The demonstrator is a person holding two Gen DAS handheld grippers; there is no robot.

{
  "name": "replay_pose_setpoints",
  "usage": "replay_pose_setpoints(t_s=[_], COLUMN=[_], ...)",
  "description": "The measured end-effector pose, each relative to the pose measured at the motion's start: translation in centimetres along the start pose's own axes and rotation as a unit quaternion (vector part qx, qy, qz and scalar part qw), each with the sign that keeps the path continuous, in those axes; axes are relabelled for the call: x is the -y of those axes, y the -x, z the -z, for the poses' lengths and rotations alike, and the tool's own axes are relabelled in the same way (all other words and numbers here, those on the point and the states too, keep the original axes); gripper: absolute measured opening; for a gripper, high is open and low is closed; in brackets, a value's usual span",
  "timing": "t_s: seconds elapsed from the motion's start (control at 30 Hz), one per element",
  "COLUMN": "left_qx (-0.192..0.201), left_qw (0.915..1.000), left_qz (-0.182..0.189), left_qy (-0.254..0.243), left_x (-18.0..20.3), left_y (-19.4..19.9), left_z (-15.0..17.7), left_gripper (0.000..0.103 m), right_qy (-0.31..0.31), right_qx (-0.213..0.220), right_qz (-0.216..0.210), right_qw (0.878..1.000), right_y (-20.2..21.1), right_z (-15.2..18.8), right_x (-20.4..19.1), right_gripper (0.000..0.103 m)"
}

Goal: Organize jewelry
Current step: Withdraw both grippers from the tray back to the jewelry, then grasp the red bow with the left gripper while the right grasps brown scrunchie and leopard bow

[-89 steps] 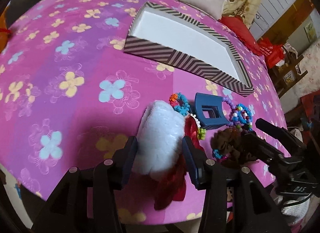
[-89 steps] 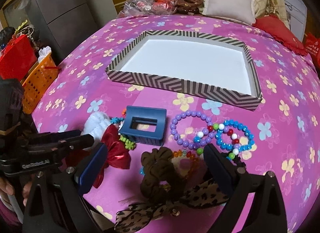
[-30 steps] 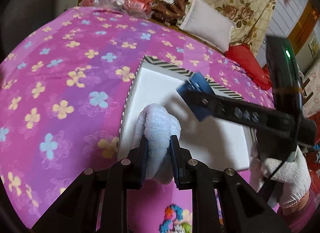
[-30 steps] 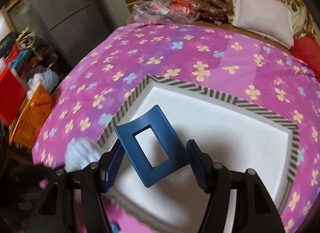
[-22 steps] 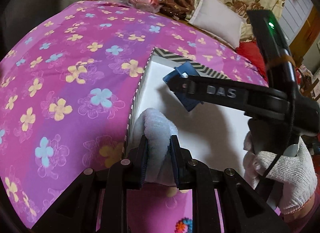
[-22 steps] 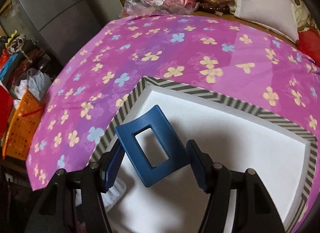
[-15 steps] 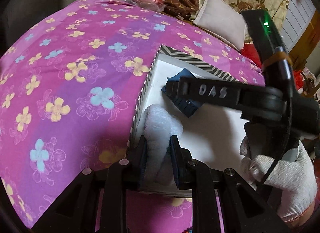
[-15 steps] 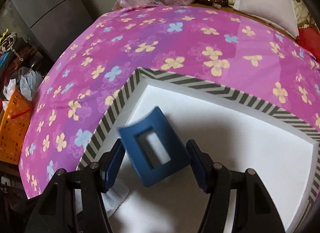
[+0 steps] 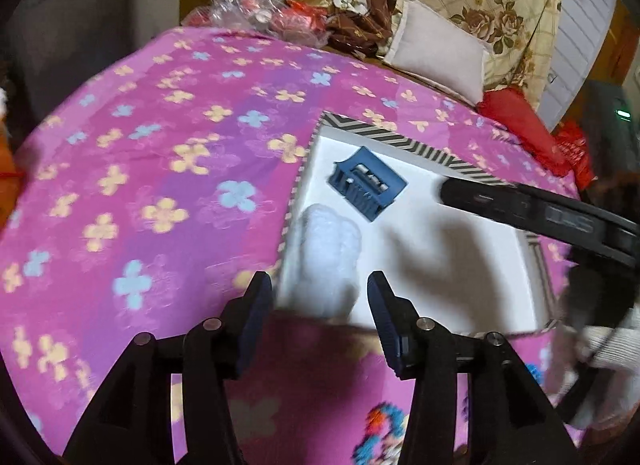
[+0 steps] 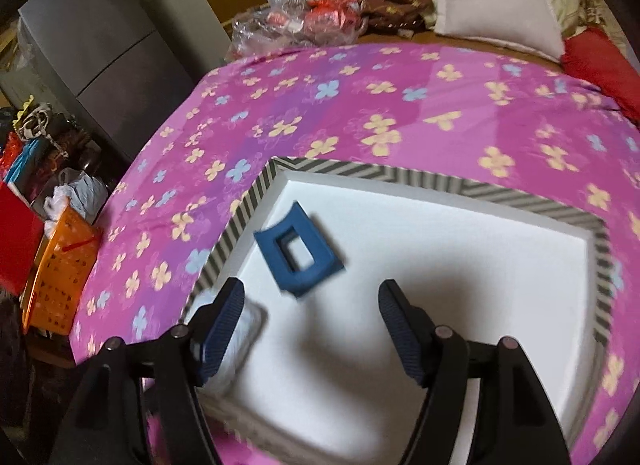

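Observation:
A striped tray [image 9: 384, 136] with a white floor lies on the pink flowered cloth. A blue hair claw clip [image 9: 366, 182] lies in the tray's far left corner; it also shows in the right wrist view [image 10: 298, 251]. A white fluffy scrunchie [image 9: 326, 261] lies in the tray's near left corner. My left gripper [image 9: 320, 305] is open just behind the scrunchie. My right gripper [image 10: 310, 315] is open above the tray [image 10: 440, 181], the clip lying free ahead of it. The scrunchie [image 10: 244, 329] is blurred beside the right gripper's left finger.
Colourful bead bracelets [image 9: 376, 437] lie on the cloth near the front edge. Pillows [image 9: 440, 53] and wrapped goods [image 10: 296, 25] crowd the far side. An orange basket [image 10: 60, 277] and a grey cabinet [image 10: 100, 57] stand left of the table.
Both grippers have opened. The left let the white scrunchie go in the tray's near left corner; the right let the blue clip go in the far left corner and drew back.

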State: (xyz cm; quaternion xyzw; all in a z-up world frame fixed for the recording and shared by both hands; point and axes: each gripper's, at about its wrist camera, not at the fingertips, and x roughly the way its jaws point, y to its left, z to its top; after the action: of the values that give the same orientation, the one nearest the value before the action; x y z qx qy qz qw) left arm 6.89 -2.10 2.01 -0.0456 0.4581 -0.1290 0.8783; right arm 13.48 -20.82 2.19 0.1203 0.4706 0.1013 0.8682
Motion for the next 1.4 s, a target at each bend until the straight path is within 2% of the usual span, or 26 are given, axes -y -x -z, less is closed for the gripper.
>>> replay_pose_setpoints(t_s=[0.4,0.77,1.17,1.4], left_qx=[0.029,0.038,0.014,-0.019], left_qw=[0.9981,0.9965,0.9984,0.9989], left_qz=[-0.046,-0.06,-0.031,-0.005], left_qy=[-0.026,-0.044,-0.044,-0.042], left_x=[0.3,1.2,0.8,1.0], left_y=[5.7,9.3,10.6,9.4], left_z=[4.8,9.2,12.3,13.8], left_gripper=[0.052,0.052,0.052,0.052], right_qy=[0.013,0.023,0.037,0.043], right_qx=[0.023,0.031,0.032,-0.009], right_qz=[-0.012,0.006,0.021,0.003], right_qw=[1.0,0.999,0.999,0.999], right_y=[10.0,13.1,16.4,14.5], right_z=[8.7,15.8,20.0,22.9], right_x=[-0.9,-2.0,-1.9,-1.9], right_gripper=[0.08,0.081,0.082,0.082])
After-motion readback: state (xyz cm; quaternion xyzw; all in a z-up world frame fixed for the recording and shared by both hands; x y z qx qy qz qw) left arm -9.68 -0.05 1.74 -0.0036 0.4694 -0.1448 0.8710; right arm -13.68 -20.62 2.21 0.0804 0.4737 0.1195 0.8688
